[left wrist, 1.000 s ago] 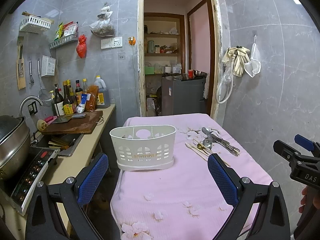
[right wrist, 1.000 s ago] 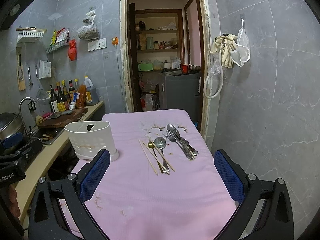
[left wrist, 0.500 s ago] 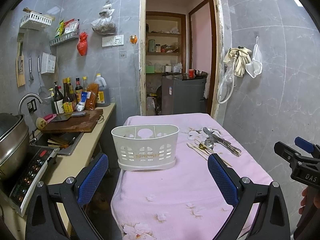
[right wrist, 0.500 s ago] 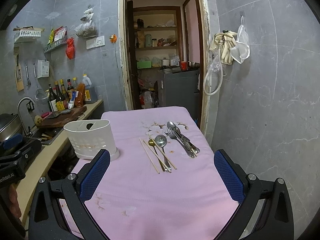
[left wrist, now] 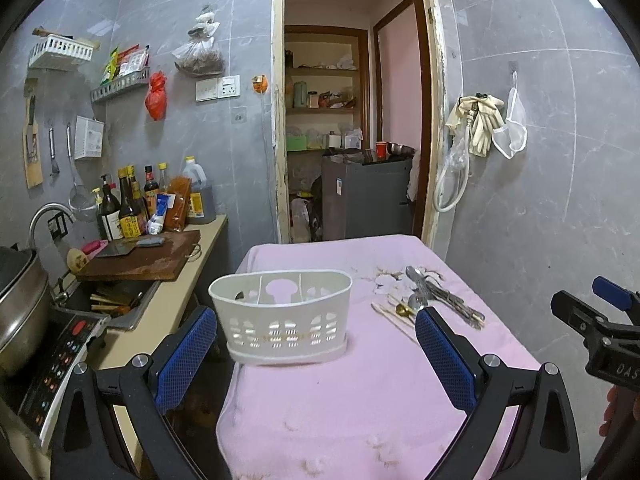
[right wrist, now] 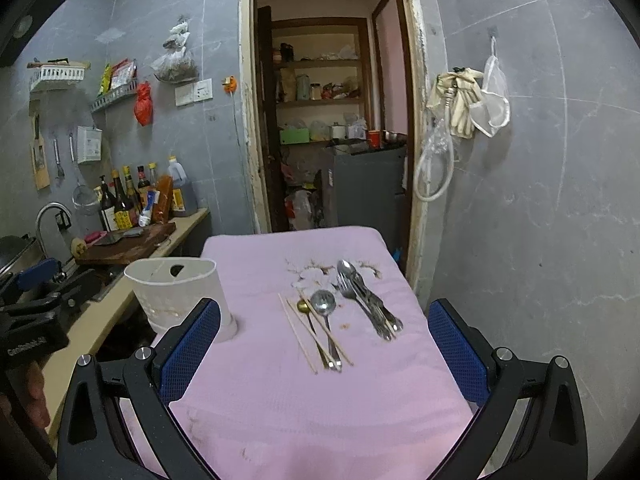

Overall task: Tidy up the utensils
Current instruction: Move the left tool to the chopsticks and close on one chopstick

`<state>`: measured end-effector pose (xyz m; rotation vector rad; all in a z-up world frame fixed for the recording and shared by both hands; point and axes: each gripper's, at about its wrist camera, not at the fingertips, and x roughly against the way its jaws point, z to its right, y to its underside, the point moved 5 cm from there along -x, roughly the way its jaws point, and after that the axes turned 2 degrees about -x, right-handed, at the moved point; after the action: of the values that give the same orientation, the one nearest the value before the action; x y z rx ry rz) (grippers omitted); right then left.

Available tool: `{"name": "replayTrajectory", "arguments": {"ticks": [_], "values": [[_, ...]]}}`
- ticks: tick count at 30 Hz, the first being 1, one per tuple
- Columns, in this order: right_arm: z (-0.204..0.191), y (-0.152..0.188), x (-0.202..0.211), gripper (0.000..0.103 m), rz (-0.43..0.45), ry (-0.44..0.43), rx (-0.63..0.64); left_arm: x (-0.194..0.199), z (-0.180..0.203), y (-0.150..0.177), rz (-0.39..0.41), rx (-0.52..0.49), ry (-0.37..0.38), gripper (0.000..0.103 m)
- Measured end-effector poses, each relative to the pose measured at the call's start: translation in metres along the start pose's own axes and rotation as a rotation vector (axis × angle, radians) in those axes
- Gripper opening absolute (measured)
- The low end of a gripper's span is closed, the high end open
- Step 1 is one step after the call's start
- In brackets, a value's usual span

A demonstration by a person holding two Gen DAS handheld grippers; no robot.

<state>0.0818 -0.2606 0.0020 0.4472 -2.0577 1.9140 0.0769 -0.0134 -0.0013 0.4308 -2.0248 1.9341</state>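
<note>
A white slotted utensil caddy (left wrist: pixel 282 316) stands on the left of the pink-covered table (left wrist: pixel 360 392); it also shows in the right wrist view (right wrist: pixel 176 292). Wooden chopsticks (right wrist: pixel 300 332), a small gold spoon (right wrist: pixel 303 307) and a steel ladle spoon (right wrist: pixel 325 308) lie in the middle. A bunch of steel forks and spoons (right wrist: pixel 366 300) lies to their right; it also shows in the left wrist view (left wrist: pixel 444 300). My left gripper (left wrist: pixel 316 360) is open and empty, just in front of the caddy. My right gripper (right wrist: pixel 324 354) is open and empty, near the chopstick ends.
A counter (left wrist: pixel 168 300) runs along the left with a cutting board (left wrist: pixel 144 258), bottles (left wrist: pixel 132 208), a sink, a pot (left wrist: pixel 16 308) and an induction hob (left wrist: pixel 60 360). A doorway (left wrist: pixel 352 140) opens behind the table. A grey tiled wall stands close on the right.
Both grippers have moved forward a little toward the table; the caddy and utensils look nearer. Nothing on the table has moved.
</note>
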Motion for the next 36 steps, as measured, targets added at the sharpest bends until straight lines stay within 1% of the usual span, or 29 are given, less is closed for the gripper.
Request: {"name": "replayTrajectory", "arguments": {"ticks": [1, 6, 13, 21, 26, 30, 33, 36], "values": [[0.003, -0.004, -0.004, 0.102, 0.009, -0.012, -0.002, -0.004, 0.002, -0.003, 0.002, -0.003, -0.002, 0.100], [0.015, -0.022, -0.026, 0.102, 0.031, -0.014, 0.013, -0.024, 0.017, -0.015, 0.008, -0.006, -0.017, 0.100], [0.040, -0.045, -0.068, 0.102, 0.033, -0.055, 0.042, -0.058, 0.041, -0.029, 0.006, 0.024, -0.022, 0.100], [0.069, -0.062, -0.120, 0.102, 0.030, -0.109, 0.064, -0.101, 0.069, -0.041, 0.000, 0.051, -0.053, 0.100], [0.085, -0.064, -0.153, 0.102, -0.005, -0.144, 0.081, -0.123, 0.086, -0.045, -0.006, 0.051, -0.064, 0.100], [0.096, -0.056, -0.183, 0.102, -0.082, -0.182, 0.133, -0.140, 0.104, -0.044, -0.025, 0.039, -0.061, 0.100], [0.102, -0.052, -0.201, 0.102, -0.115, -0.220, 0.162, -0.155, 0.117, -0.038, -0.064, 0.050, -0.050, 0.100], [0.109, -0.045, -0.221, 0.102, -0.138, -0.232, 0.185, -0.172, 0.129, -0.025, -0.117, 0.077, -0.044, 0.100]]}}
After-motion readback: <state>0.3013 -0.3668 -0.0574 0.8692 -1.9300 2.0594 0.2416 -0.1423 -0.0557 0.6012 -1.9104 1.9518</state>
